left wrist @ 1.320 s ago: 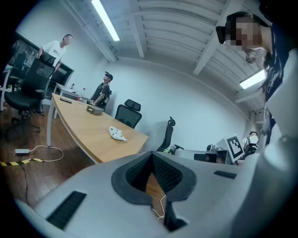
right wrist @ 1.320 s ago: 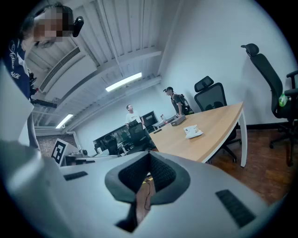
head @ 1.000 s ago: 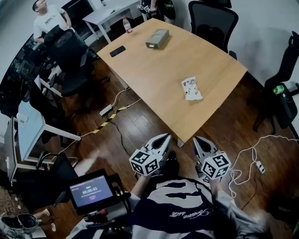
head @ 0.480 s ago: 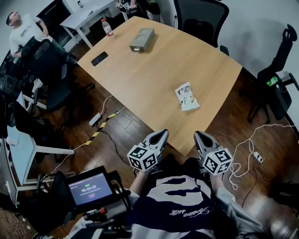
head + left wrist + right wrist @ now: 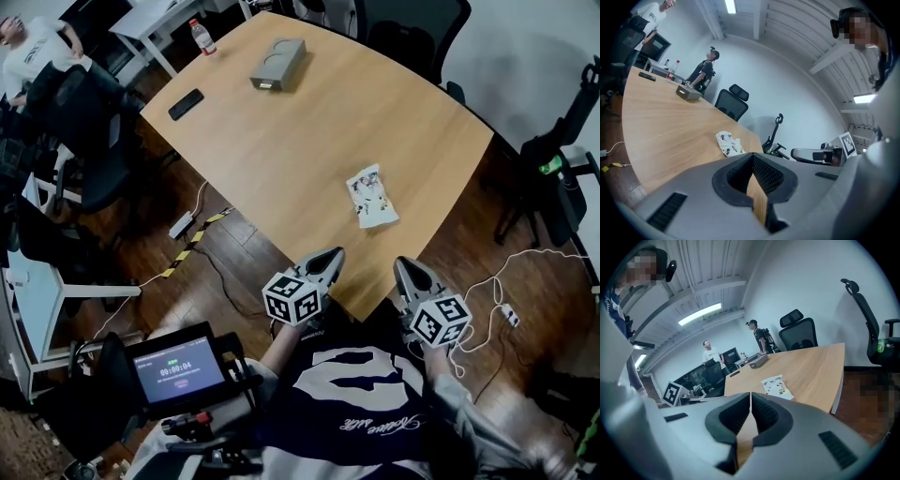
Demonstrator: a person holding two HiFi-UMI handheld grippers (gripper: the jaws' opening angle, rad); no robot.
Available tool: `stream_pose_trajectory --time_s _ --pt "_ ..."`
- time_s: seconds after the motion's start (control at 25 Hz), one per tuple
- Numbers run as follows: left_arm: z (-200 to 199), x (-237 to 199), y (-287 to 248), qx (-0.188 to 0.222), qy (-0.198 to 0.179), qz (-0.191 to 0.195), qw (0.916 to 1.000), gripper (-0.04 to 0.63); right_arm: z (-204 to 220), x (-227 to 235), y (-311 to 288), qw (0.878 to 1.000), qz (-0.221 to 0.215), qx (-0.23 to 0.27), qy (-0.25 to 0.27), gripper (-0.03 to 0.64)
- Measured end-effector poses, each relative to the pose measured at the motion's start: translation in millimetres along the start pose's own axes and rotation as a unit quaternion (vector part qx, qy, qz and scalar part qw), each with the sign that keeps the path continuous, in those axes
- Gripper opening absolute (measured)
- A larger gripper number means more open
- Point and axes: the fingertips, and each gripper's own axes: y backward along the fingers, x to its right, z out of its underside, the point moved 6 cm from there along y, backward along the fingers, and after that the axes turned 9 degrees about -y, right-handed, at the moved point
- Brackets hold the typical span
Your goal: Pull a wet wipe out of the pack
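Observation:
The wet wipe pack (image 5: 371,197), white with small dark prints, lies flat on the wooden table (image 5: 309,141) near its front right corner. It also shows in the left gripper view as the pack (image 5: 730,143) and in the right gripper view as the pack (image 5: 776,386). My left gripper (image 5: 333,257) hangs at the table's near edge, jaws shut and empty. My right gripper (image 5: 404,265) is beside it, just off the corner, also shut with nothing held. Both point toward the pack and are well short of it.
A grey box (image 5: 277,65), a black phone (image 5: 186,103) and a bottle (image 5: 199,36) sit at the table's far end. Office chairs (image 5: 412,28) ring the table. Cables (image 5: 487,314) and a power strip (image 5: 182,225) lie on the floor. A person (image 5: 37,42) stands at far left.
Both grippers have moved forward toward the table's near edge and sunk a little. The table and pack sit closer in the head view. Jaws stay shut.

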Motion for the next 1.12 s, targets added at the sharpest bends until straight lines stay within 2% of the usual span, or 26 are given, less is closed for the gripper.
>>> stream_pose_trajectory --time_s 0.08,0.32,0.6,0.76,0.96,1.12 --pt "-1 -5 -14 -0.008 0.003 -0.01 0.9999 0.003 -7 10 -9 1.0 -0.012 -0.016 0.0 0.022" --pt "-26 1 -46 -0.049 0.022 -0.021 0.9984 0.003 -50 9 -22 0.998 -0.043 -0.054 0.012 0.033" --pt "-5 -18 -116 -0.117 -0.027 -0.074 0.99 0.003 -58 62 -70 0.989 -0.088 -0.115 0.019 0.063" --pt "1 -22 -125 -0.157 -0.046 -0.102 0.9813 0.003 -63 67 -94 0.982 -0.105 -0.15 0.041 0.082" --pt "6 -28 -129 -0.175 -0.038 -0.127 0.9756 0.003 -67 75 -133 0.973 -0.112 -0.187 0.077 0.12" --pt "9 -32 -128 -0.193 -0.067 -0.14 0.9689 0.003 -64 76 -161 0.967 -0.103 -0.206 0.112 0.129"
